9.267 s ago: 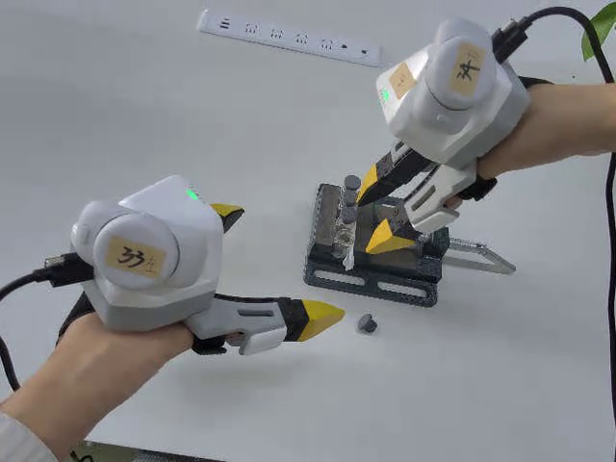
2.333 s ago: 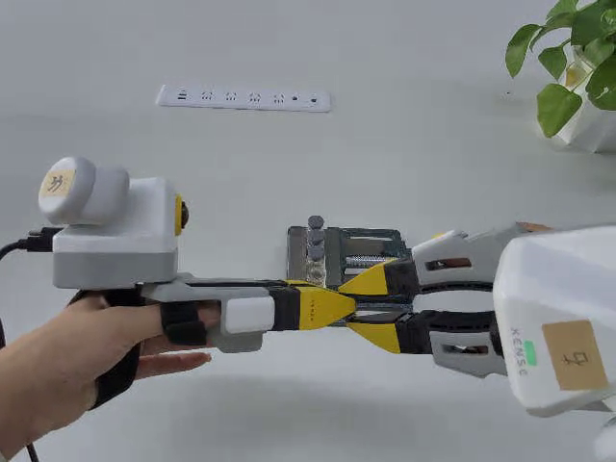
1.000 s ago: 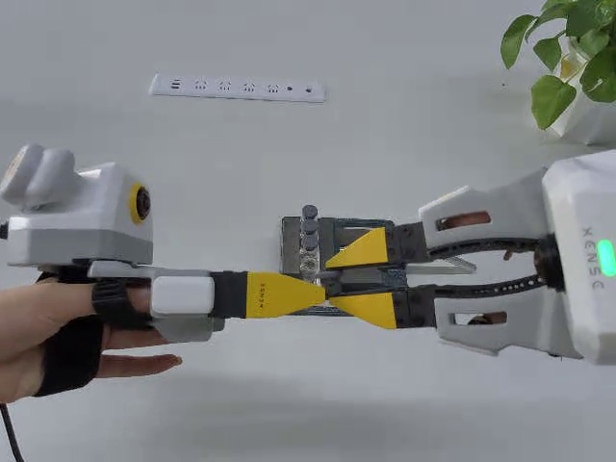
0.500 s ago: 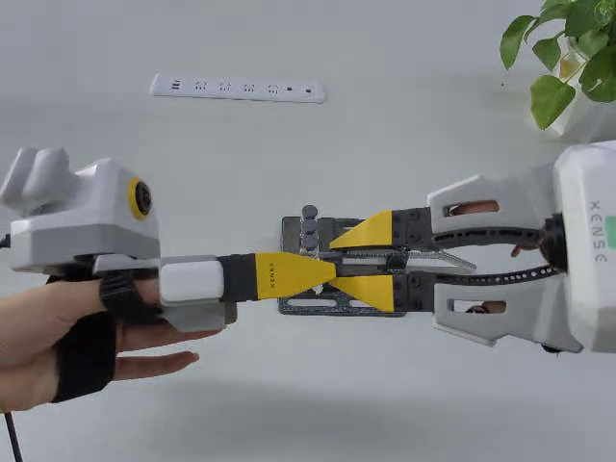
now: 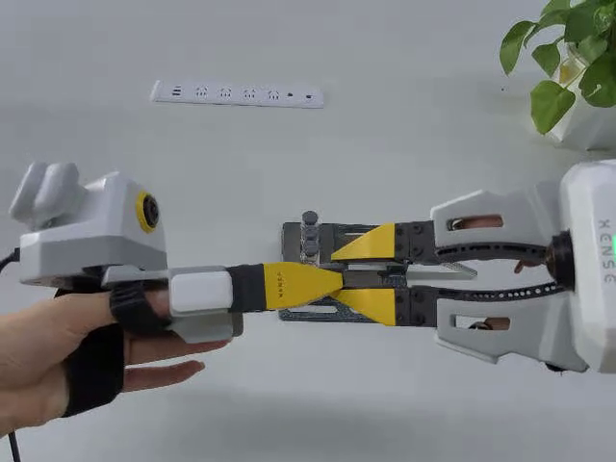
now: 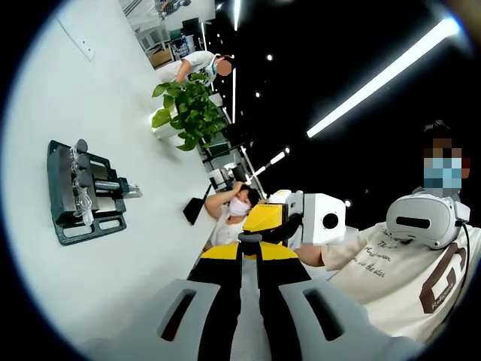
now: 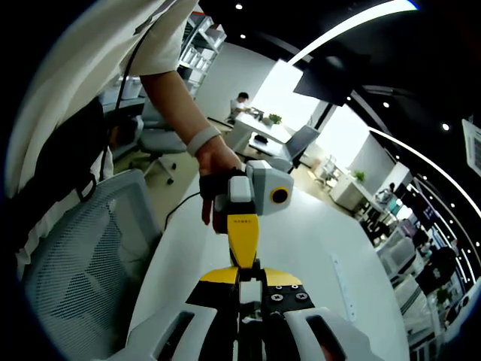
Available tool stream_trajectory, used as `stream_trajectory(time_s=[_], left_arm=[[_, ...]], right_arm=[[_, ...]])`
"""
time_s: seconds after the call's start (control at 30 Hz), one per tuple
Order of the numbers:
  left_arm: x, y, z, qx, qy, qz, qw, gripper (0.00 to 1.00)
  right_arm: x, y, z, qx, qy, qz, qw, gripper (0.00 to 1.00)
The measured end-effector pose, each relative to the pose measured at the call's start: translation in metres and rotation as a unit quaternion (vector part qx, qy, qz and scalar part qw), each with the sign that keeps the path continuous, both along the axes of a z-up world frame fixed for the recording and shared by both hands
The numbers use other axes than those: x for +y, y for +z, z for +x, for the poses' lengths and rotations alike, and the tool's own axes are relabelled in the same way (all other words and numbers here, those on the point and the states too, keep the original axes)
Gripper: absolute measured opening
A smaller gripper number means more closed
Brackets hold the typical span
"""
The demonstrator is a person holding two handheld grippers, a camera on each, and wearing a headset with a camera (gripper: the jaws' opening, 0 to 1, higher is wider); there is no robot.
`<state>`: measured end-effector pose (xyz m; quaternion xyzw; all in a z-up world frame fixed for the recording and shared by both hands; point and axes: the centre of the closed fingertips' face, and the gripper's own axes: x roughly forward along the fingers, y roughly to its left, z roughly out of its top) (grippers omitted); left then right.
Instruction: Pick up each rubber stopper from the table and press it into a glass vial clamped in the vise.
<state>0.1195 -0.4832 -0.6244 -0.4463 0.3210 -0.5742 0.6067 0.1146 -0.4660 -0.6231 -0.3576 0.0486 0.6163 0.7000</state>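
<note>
Facing each other nose to nose above the white worktop [image 5: 404, 125], the two grippers lie on one line that runs across the person from left to right. The left gripper [image 5: 327, 283] has its jaws pressed narrow. In the left gripper view a small dark piece sits at their tip, and I take it for a rubber stopper [image 6: 248, 238], though it is too small to be sure. The right gripper [image 5: 339, 277] has its jaws apart, one on each side of the left gripper's tip, so the stopper lies just between them and they are not yet closed on it.

The vise [image 5: 292, 238] stands on the worktop behind the meeting point in the head view, and partly under it. The vials [image 5: 310, 234] rise in a short row from its left part, with dark stoppers on top. I cannot tell whether one vial is without a stopper.

The relation that matters is this: neither gripper points at the vise. In the left gripper view the vise [image 6: 66, 226] is far to the left of the jaws. In my judgement, whichever gripper keeps the stopper must turn its tip downward, toward the upright vials, because the stopper now travels along the worktop and not down into a vial.
</note>
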Motion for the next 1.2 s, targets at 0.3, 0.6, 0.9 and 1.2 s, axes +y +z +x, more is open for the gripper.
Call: stream_trajectory(time_s=[0.3, 0.6, 0.9, 1.2], left_arm=[[0.002, -0.022, 0.010, -0.106, 0.031, 0.110, 0.9878, 0.03], [0.001, -0.037, 0.013, -0.265, 0.019, 0.230, 0.9362, 0.03], [-0.016, -0.041, 0.004, -0.380, -0.014, 0.284, 0.8802, 0.03], [-0.028, -0.048, -0.005, -0.424, -0.032, 0.300, 0.8538, 0.03]], right_arm=[[-0.009, -0.008, -0.002, 0.051, 0.017, -0.023, 0.9983, 0.14], [-0.019, -0.021, 0.005, 0.128, 0.024, -0.075, 0.9887, 0.16], [-0.024, -0.034, -0.002, 0.172, 0.035, -0.132, 0.9756, 0.14], [-0.031, -0.043, -0.006, 0.178, 0.047, -0.168, 0.9685, 0.13]])
